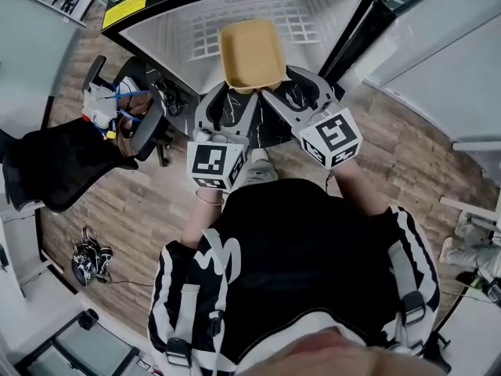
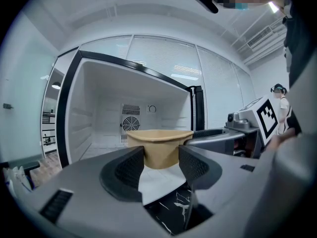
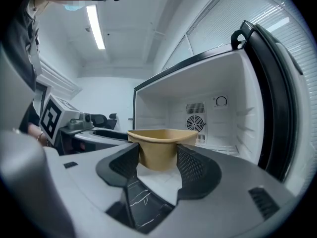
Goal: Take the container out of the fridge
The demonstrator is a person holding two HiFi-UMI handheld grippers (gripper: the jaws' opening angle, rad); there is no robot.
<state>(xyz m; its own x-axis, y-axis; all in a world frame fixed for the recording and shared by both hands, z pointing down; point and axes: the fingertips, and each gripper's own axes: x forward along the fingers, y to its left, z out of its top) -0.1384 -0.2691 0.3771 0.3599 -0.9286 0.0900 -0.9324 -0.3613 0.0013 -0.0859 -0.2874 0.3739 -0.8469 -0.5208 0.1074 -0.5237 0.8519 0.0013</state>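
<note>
Wood-plank floor [image 1: 133, 210] carries a black office chair [image 1: 145, 131], a cable bundle [image 1: 88, 258], the open fridge [image 1: 180, 30]. Fridge's white inner floor [image 2: 159, 181] lies under the container [image 2: 159, 148].

The empty tan container [image 1: 252, 53], round-cornered, sits upright and level before the open white fridge [image 1: 313, 22], its near corners pinched by the left gripper [image 1: 228, 92] and right gripper [image 1: 274, 91].

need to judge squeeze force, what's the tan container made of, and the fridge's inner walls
The container: likely moulded pulp, matte tan with a soft rolled rim; thin plastic possible. The fridge walls: apparently smooth white plastic, moulded ribs, slight sheen.
</note>
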